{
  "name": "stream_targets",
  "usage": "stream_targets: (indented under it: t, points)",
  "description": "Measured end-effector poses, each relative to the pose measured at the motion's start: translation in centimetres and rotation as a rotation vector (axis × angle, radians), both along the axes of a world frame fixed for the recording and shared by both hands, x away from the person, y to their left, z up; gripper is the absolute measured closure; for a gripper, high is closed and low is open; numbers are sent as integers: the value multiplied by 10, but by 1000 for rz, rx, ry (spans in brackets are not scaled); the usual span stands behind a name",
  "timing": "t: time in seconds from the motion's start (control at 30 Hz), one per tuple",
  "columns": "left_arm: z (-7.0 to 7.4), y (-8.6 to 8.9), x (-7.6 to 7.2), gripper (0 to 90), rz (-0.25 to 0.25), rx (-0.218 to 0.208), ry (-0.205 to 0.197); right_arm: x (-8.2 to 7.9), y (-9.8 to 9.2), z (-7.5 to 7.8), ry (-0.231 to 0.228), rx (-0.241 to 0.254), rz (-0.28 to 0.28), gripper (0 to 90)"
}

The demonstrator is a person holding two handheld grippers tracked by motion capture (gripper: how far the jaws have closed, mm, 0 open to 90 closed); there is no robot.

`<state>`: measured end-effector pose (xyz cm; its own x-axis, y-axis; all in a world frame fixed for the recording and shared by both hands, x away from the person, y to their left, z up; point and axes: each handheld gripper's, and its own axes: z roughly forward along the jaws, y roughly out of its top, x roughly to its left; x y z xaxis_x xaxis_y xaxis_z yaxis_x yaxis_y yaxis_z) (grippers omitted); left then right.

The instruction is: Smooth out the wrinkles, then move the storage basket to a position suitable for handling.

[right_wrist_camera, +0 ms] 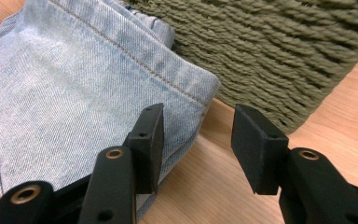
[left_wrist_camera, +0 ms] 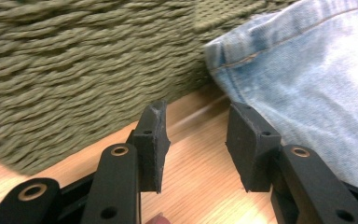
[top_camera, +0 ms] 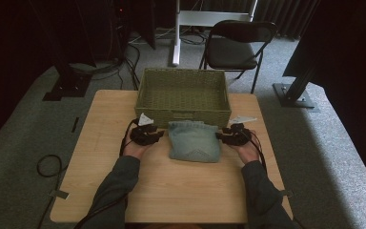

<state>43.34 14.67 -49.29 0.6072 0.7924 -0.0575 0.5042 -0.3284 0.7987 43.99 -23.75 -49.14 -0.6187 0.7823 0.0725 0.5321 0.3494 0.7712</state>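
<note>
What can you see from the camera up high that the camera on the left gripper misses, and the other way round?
The high view alone takes in the whole scene: the table, both forearms, the right gripper, the inside of the green woven basket and a black chair behind it. The left gripper view alone gives close detail: the left gripper has its fingers apart over bare wood with nothing between them, and the orange stitching of the seam is clear. Both share the folded jeans, the basket's wall and the wooden tabletop.
</note>
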Motion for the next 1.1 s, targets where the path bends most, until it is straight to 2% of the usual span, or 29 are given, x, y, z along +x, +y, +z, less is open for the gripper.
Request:
stream_targets:
  t: [0.4, 0.7, 1.03, 1.1]
  points:
    - [9, 25, 1, 577, 54, 9, -23, 1, -17, 9, -19, -3, -61, 540]
    - [13, 42, 4, 563, 107, 11, -35, 4, -25, 13, -32, -19, -84, 531]
    - [24, 53, 11, 560, 157, -6, -65, 12, -23, 21, -48, -16, -115, 531]
    - [32, 56, 15, 561, 173, -5, -79, 16, -23, 26, -62, -2, -131, 547]
